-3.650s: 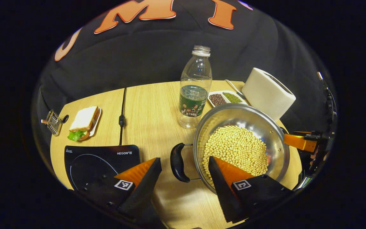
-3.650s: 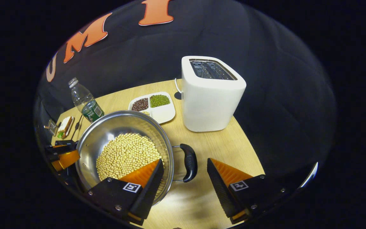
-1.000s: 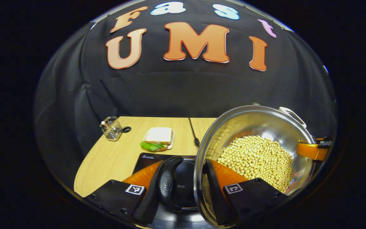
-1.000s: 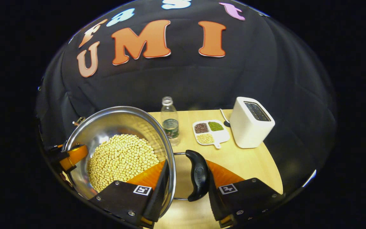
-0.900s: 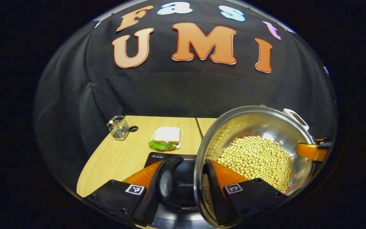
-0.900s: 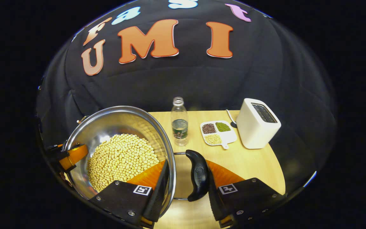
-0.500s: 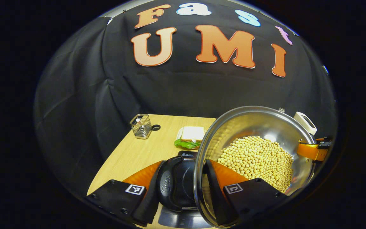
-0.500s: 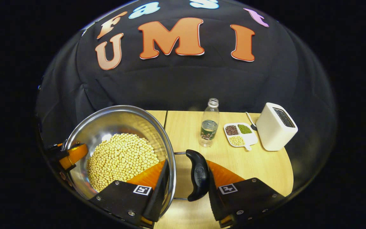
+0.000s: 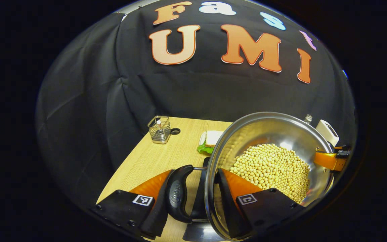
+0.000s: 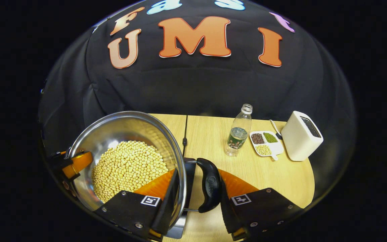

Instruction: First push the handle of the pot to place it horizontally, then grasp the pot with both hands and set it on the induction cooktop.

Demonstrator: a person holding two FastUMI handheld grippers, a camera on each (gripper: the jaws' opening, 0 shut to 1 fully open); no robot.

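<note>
Leftward since a second ago, the pot [image 10: 113, 134] (heaped with soybeans [image 9: 270, 168]) hangs above the table [image 10: 274, 174], over the induction cooktop [image 10: 189, 168] at its six o'clock, both left gripper [image 9: 190, 201] and right gripper [image 10: 197, 198] pinching its handles.

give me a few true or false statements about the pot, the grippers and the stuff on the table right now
1. The pot holds pale beans. True.
2. The left gripper is open, away from the pot. False: it grips one pot handle and the rim.
3. The bottle has no cap. True.
4. The toaster lies on its side. False: it stands upright.
5. The sandwich sits in the pot. False: it is on the table.
</note>
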